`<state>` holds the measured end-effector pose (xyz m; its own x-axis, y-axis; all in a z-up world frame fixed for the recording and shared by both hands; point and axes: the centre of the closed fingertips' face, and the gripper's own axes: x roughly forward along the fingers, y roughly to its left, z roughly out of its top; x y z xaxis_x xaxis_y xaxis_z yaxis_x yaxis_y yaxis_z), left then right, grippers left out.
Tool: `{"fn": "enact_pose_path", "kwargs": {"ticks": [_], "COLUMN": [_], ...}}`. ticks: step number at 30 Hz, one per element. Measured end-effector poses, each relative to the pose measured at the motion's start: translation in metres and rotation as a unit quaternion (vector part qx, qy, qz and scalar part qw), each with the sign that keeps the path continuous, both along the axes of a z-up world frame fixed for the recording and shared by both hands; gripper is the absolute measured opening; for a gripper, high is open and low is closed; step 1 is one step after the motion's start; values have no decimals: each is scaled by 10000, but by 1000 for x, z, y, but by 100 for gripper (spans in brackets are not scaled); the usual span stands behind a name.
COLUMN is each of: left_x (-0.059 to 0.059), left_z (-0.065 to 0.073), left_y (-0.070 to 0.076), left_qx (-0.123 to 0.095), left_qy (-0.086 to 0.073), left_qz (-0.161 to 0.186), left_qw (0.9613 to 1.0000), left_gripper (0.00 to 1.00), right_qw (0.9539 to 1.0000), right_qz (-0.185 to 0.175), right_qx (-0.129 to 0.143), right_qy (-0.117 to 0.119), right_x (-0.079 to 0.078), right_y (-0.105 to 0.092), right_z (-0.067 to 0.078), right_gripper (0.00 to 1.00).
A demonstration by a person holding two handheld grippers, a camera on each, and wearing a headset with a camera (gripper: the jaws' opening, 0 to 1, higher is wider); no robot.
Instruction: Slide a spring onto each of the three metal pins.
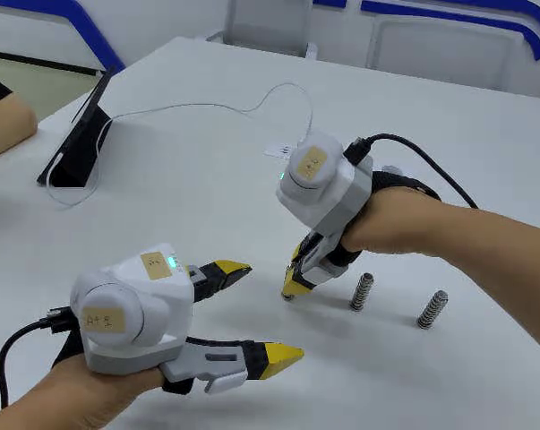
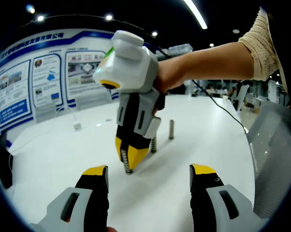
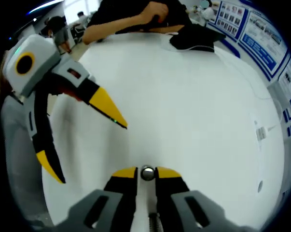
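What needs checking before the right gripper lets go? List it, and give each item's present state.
1. Right gripper shut on the third spring: ok.
2. Pin head centred between its jaw tips: ok.
3. Third spring pushed fully down to the table: cannot tell.
4. Left gripper open, empty, apart from the right gripper: ok.
5. Nearer spring and outer spring upright, apart from the right gripper: ok.
6. A pin inside each of those two: cannot tell.
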<state>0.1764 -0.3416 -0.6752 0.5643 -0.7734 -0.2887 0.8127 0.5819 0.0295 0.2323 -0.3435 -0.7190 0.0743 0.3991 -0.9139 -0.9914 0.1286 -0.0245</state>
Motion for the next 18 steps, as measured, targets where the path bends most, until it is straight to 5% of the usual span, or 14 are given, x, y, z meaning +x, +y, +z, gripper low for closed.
{"fn": "enact_pose_path", "kwargs": {"ticks": [18], "left_x": [4], "left_z": [0], "left_y": [-1], "left_qx": [34], "left_qy": [-1], "left_qz": [-8], "left_qw": [10000], "left_gripper": [70], "right_qw": [9987], "right_qz": [-330], "right_qx": [345], "right_qy": [-176], "right_x": [6], "right_y": [-23], "right_z": [21], "right_gripper": [27]}}
